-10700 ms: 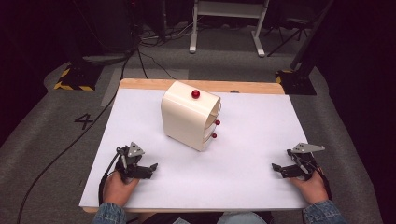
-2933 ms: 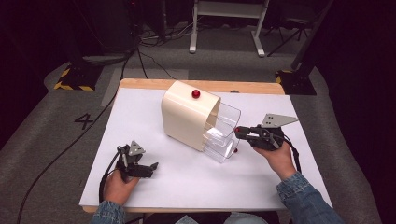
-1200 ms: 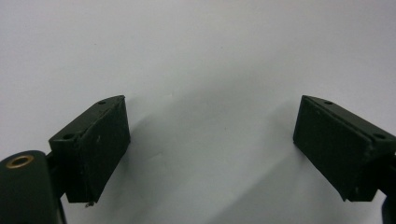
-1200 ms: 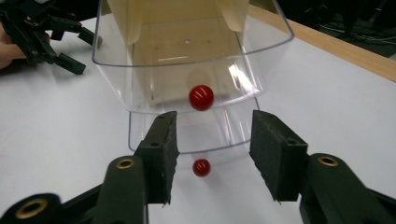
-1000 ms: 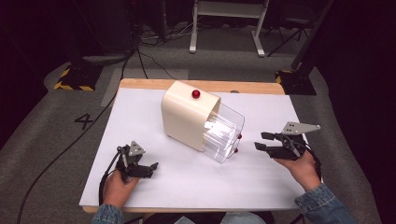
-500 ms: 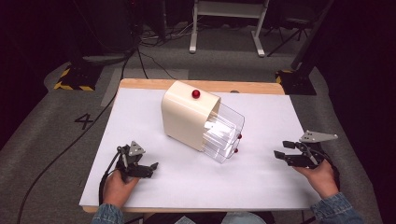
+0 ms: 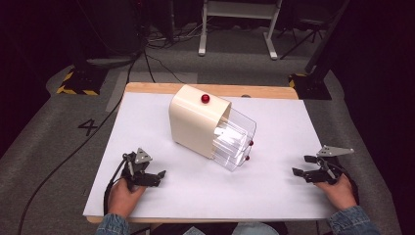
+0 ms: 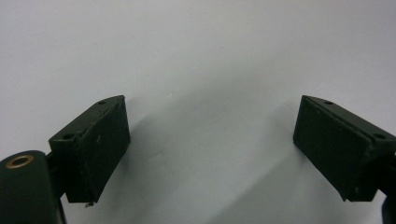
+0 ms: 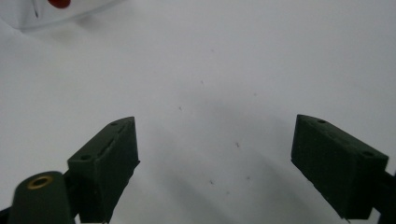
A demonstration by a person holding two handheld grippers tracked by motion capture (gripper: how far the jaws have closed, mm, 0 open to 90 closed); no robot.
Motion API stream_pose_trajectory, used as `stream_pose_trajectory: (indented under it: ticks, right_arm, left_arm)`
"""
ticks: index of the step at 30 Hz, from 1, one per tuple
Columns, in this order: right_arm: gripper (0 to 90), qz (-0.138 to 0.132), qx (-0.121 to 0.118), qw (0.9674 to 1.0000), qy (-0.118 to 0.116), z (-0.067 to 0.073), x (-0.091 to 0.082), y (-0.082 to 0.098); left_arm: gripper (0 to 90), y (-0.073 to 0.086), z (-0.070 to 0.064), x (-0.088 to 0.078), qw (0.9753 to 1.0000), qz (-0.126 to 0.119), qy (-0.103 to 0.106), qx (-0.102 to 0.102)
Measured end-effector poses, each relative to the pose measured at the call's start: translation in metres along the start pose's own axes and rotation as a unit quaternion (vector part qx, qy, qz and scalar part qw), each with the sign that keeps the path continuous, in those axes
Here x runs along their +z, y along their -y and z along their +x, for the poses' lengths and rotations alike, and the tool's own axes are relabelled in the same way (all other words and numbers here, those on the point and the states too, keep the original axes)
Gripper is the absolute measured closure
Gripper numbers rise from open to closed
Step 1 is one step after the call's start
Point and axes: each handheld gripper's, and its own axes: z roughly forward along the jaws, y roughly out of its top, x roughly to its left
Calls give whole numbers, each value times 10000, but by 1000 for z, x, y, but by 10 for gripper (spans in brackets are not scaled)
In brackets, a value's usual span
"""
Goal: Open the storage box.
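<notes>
Right gripper (image 7: 302, 166) is being pulled back from the box (image 7: 198, 120), jaws spread, empty; drawers (image 7: 234, 139) left out, so opening looks done.

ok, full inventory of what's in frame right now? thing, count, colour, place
drawer unit: 1, cream shell, middle of the table, slightly toward the far side
clear drawers: at least 2, transparent, pulled out of the unit toward the right gripper
red knobs: 3 visible, red, one on the unit's top, two on the drawer fronts
table: 1, white top with a wooden far edge
number 4 marking: 1, black, on the grey floor left of the table
left gripper: 1, black, near-left of the table, jaws apart
right gripper: 1, black, near-right of the table, jaws apart
</notes>
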Motion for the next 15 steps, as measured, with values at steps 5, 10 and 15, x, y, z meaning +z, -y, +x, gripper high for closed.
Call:
stream_pose_trajectory:
  ticks: [5, 10, 15]
  right_arm:
    - [64, 159, -107, 9996, 190, 5, 9, 5]
    - [0, 313, -361, 9980, 404, 12, 18, 7]
    - [0, 145, -342, 9984, 434, 13, 18, 11]
  left_arm:
    - [109, 0, 0, 0, 10000, -6, -4, 8]
    - [109, 0, 0, 0, 10000, 2, 2, -3]
    - [109, 0, 0, 0, 10000, 2, 3, -2]
